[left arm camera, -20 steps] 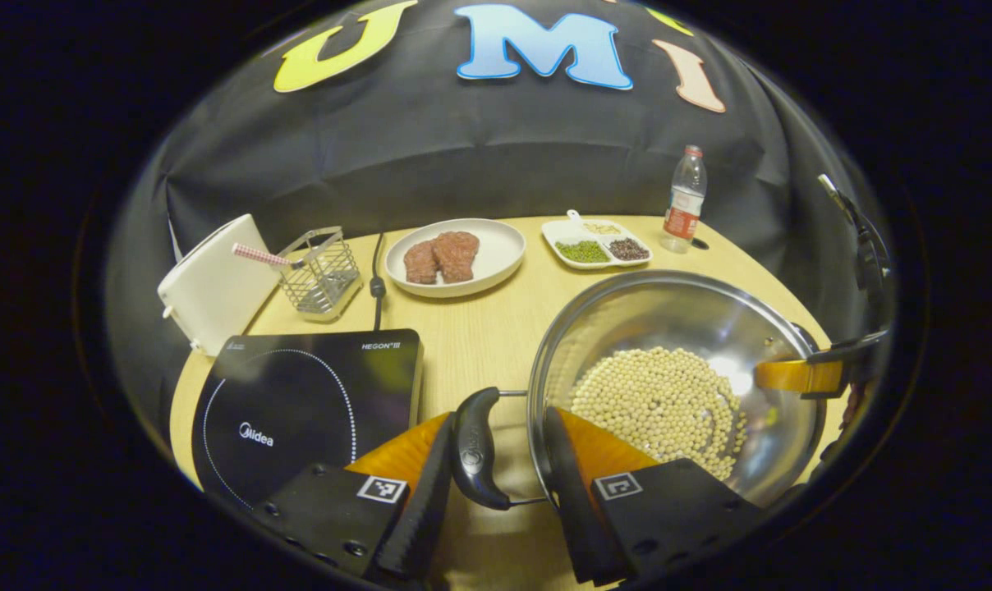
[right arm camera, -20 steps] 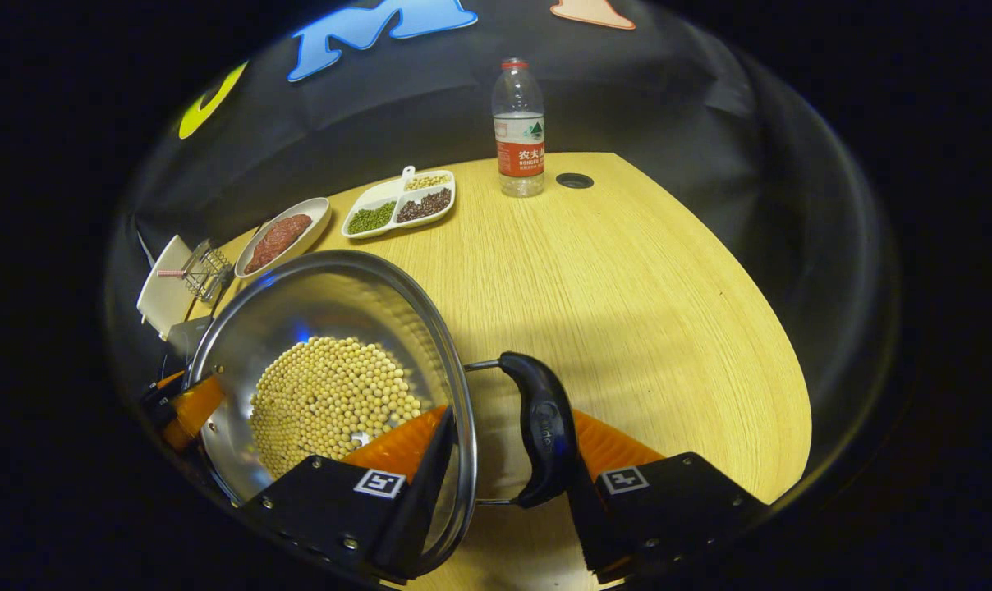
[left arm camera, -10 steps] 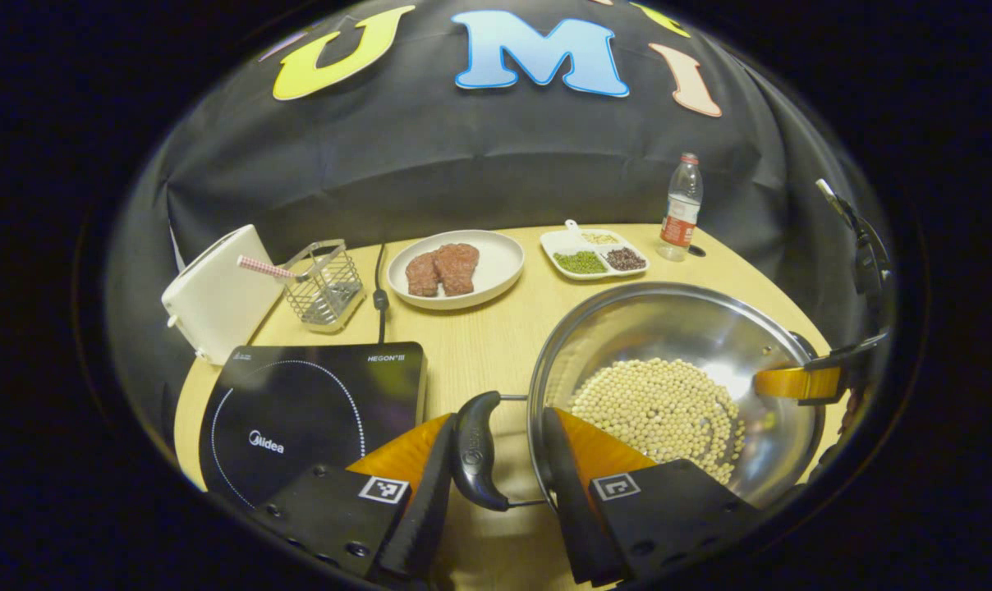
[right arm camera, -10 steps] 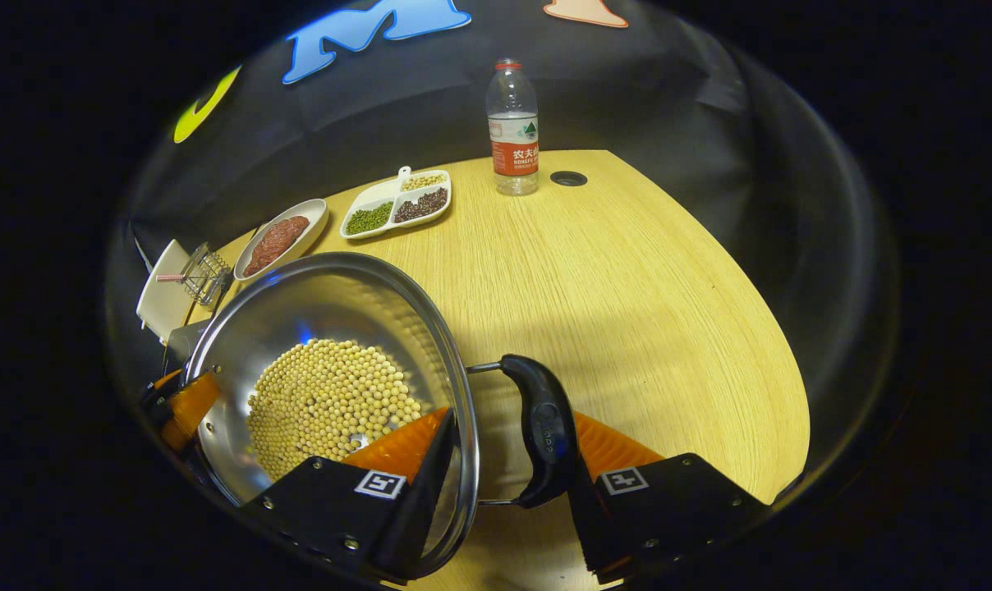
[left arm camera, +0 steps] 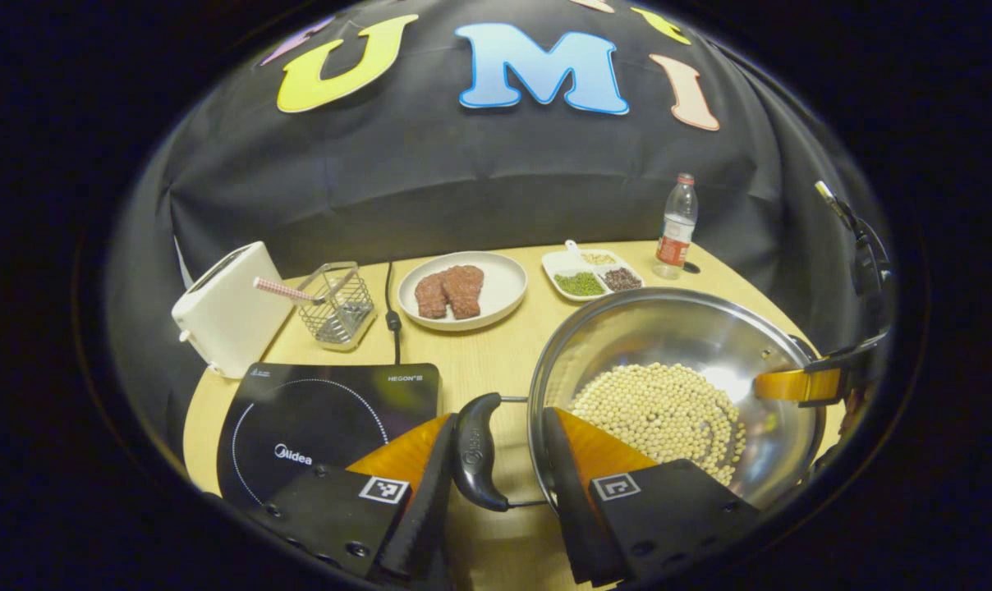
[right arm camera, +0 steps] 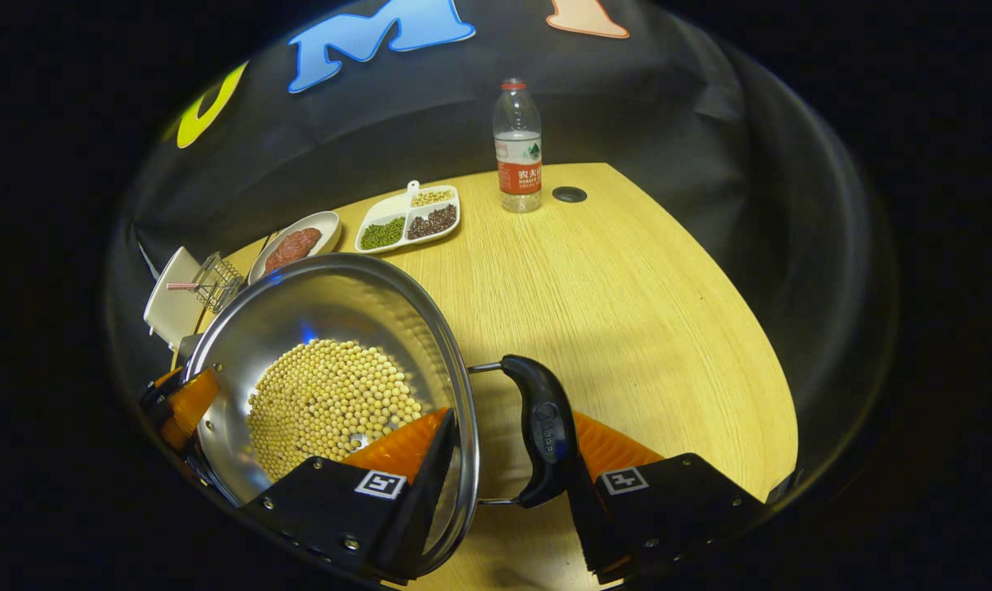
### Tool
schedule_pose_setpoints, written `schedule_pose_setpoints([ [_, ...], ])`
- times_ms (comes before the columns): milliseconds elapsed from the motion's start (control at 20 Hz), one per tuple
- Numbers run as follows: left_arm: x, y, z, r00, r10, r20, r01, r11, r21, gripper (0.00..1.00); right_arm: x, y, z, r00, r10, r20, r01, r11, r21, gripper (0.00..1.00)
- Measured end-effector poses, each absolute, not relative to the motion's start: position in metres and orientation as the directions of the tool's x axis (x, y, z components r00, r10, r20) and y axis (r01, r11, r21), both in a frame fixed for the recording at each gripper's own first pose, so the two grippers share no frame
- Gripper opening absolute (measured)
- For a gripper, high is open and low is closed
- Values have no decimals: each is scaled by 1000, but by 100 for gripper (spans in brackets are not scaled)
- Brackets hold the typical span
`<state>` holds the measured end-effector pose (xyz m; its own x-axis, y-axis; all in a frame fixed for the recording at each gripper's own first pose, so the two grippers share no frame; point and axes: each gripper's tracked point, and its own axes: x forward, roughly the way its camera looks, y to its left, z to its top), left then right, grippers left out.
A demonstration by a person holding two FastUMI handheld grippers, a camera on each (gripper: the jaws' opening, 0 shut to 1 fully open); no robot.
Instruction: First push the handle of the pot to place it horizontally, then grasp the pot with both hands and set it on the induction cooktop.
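A steel pot holding soybeans is gripped on both sides. My left gripper is shut across the pot's left black handle and rim, with one finger outside the handle and one inside the pot. On the opposite side my right gripper clamps the other black handle and rim the same way. Each view shows the other gripper's orange finger across the pot. The black induction cooktop lies to the left of the pot.
Behind the cooktop stand a white toaster and a wire basket with a straw. A plate of meat, a divided dish of beans and a water bottle line the back. A cable runs to the cooktop.
Both grippers have risen with the pot held between them; the table and its objects sit lower and smaller in both views. The grips on the handles are unchanged.
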<state>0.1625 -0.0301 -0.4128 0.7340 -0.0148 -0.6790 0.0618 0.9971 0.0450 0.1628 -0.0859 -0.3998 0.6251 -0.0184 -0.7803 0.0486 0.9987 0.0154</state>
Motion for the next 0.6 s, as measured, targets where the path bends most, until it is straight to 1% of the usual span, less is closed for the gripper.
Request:
schedule_pose_setpoints([
  [50, 161, -28, -408, 737, -15, -676, 59, 997, 43, 67, 162, -84, -396, 629, -16, -777, 44, 999, 14, 71],
  [100, 159, -26, -403, 739, -15, -674, 58, 997, 41, 64, 161, -81, -392, 628, -15, -778, 44, 999, 16, 71],
  [150, 158, -23, -399, 737, -14, -676, 56, 998, 40, 70, 159, -78, -388, 628, -13, -778, 45, 999, 20, 71],
  [200, 155, -20, -394, 736, -13, -676, 55, 998, 40, 67, 157, -75, -384, 628, -13, -778, 48, 999, 21, 71],
  [250, 155, -17, -388, 738, -14, -674, 55, 998, 40, 67, 155, -72, -380, 629, -14, -777, 49, 999, 22, 71],
  [300, 154, -13, -384, 742, -14, -670, 55, 998, 41, 63, 153, -68, -376, 630, -13, -776, 49, 999, 23, 71],
  [350, 153, -10, -379, 743, -15, -669, 54, 998, 37, 67, 151, -64, -372, 631, -13, -776, 47, 999, 21, 71],
  [400, 151, -5, -375, 745, -17, -667, 52, 998, 33, 63, 149, -60, -367, 633, -13, -774, 43, 999, 18, 71],
  [450, 151, 0, -371, 749, -18, -662, 50, 998, 30, 63, 147, -55, -363, 637, -14, -771, 38, 999, 13, 71],
  [500, 150, 4, -366, 753, -18, -658, 48, 998, 28, 70, 145, -50, -359, 639, -15, -769, 33, 999, 8, 71],
  [550, 149, 10, -362, 758, -17, -653, 47, 999, 28, 70, 144, -45, -356, 641, -16, -768, 31, 1000, 5, 71],
  [600, 148, 16, -359, 760, -16, -650, 45, 999, 28, 67, 142, -40, -352, 643, -15, -766, 29, 1000, 5, 71],
])
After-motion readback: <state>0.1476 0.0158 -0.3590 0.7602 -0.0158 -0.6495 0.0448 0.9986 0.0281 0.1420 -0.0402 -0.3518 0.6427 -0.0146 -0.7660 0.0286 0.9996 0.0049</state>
